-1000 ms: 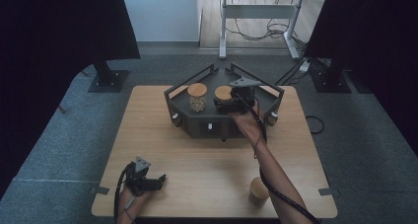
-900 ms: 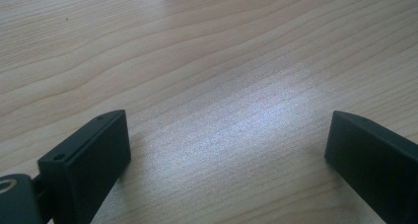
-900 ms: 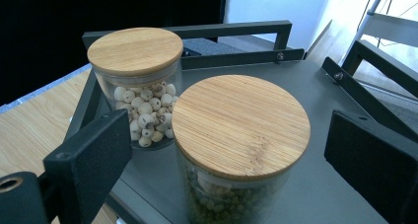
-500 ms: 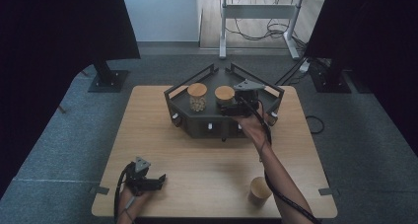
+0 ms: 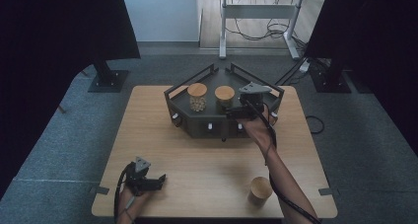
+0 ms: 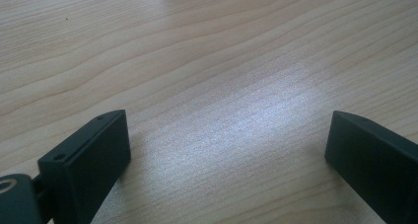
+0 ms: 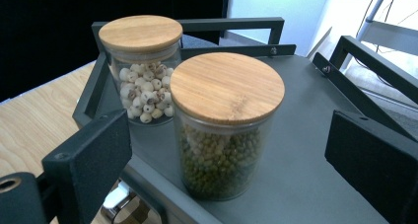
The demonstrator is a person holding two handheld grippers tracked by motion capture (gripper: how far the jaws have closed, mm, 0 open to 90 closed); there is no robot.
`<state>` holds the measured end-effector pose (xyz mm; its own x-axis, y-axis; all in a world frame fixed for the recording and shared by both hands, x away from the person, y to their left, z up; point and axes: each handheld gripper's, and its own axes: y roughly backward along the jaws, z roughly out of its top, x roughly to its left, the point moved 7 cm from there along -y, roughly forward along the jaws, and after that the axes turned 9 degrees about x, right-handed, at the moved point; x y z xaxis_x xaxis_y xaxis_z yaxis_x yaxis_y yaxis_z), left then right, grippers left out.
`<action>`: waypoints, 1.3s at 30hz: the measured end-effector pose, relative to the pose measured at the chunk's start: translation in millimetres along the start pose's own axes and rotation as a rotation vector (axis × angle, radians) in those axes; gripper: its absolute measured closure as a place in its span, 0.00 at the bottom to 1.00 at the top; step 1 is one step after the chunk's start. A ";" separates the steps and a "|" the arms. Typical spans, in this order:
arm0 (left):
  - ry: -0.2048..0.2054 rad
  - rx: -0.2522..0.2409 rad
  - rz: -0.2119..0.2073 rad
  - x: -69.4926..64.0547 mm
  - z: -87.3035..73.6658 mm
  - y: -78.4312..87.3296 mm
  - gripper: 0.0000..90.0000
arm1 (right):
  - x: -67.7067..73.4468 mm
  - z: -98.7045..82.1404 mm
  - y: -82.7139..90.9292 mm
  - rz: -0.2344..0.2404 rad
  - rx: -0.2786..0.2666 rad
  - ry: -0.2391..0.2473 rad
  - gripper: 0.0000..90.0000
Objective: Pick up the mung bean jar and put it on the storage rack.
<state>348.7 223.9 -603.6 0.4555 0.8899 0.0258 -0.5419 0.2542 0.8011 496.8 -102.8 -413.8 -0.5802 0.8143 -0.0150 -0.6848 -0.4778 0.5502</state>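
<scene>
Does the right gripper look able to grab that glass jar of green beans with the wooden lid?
Probably yes. The right gripper is open, and the glass jar of green beans stands between its jaws in the right gripper view, nothing in front. The jar of white seeds stands apart behind.

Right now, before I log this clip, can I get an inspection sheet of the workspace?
Surface: wooden table, bare in the middle.
Job's things: green-bean jar and white-seed jar, both lidded, upright on the dark tray.
Clutter: third lidded jar near the front edge.
Grippers: right tongs open, facing the green-bean jar; left tongs open, low over the table.
Cables: one trails from each gripper.
Surroundings: grey carpet, dark curtains, desk frame behind.
</scene>
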 end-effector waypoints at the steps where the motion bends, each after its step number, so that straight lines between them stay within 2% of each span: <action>1: 0.000 0.000 0.000 0.0 0.0 0.0 0.04 | 0.2 -0.7 0.8 0.001 -0.001 0.000 0.04; 23: 0.001 -0.002 -0.002 -0.7 -0.3 0.2 0.04 | 2.7 -9.2 25.5 -0.014 -0.027 0.045 0.05; 39: 0.001 -0.002 -0.002 -0.7 -0.3 0.3 0.04 | -2.2 -17.6 39.6 -0.021 -0.034 0.053 0.05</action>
<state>348.1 223.4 -603.5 0.4557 0.8898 0.0235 -0.5422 0.2566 0.8001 463.2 -129.3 -406.8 -0.5871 0.8064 -0.0708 -0.7116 -0.4723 0.5202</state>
